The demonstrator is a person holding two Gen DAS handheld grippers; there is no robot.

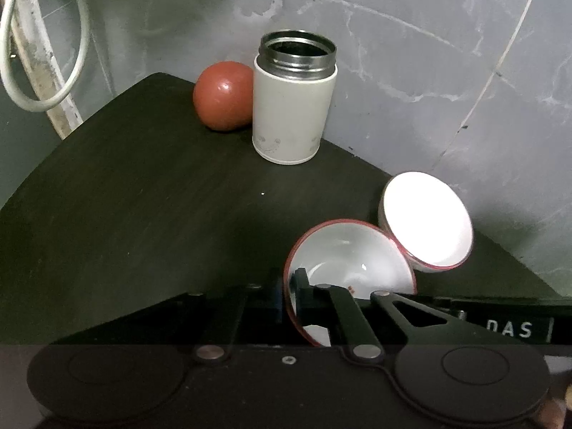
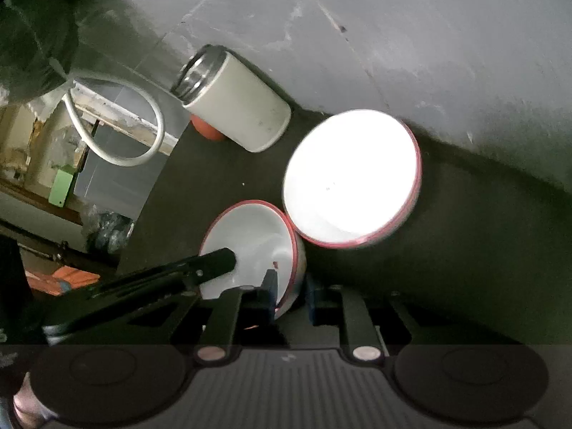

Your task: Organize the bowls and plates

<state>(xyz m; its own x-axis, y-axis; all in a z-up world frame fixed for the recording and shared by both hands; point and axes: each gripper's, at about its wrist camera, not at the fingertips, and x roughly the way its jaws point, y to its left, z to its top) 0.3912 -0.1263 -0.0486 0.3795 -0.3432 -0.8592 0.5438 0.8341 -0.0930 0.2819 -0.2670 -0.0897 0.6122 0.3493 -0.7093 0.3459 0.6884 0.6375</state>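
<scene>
Sitting on a dark table (image 1: 125,196) are two small white bowls with red rims, side by side and touching. The near bowl (image 1: 343,257) is tipped up on its side. The left gripper (image 1: 289,296) pinches its rim, with one finger inside the bowl and one outside. In the right wrist view, the right gripper (image 2: 291,293) pinches the other side of the same bowl's rim (image 2: 250,236) in the same way, one finger in and one out. So both grippers are clamped on this one bowl. The long black finger of the left gripper (image 2: 200,268) reaches into the bowl from the left in that view.

The far bowl (image 1: 427,221) leans just to the right of the near one. It glows very bright in the light, so its inside cannot be seen well.

Farther back stands a white metal cup with no lid (image 1: 295,103), close to the grey wall (image 1: 429,71). A red ball (image 1: 223,94) sits right next to the cup on its left, touching it. A white cable (image 1: 43,71) hangs in a loop past the far left edge of the table.
</scene>
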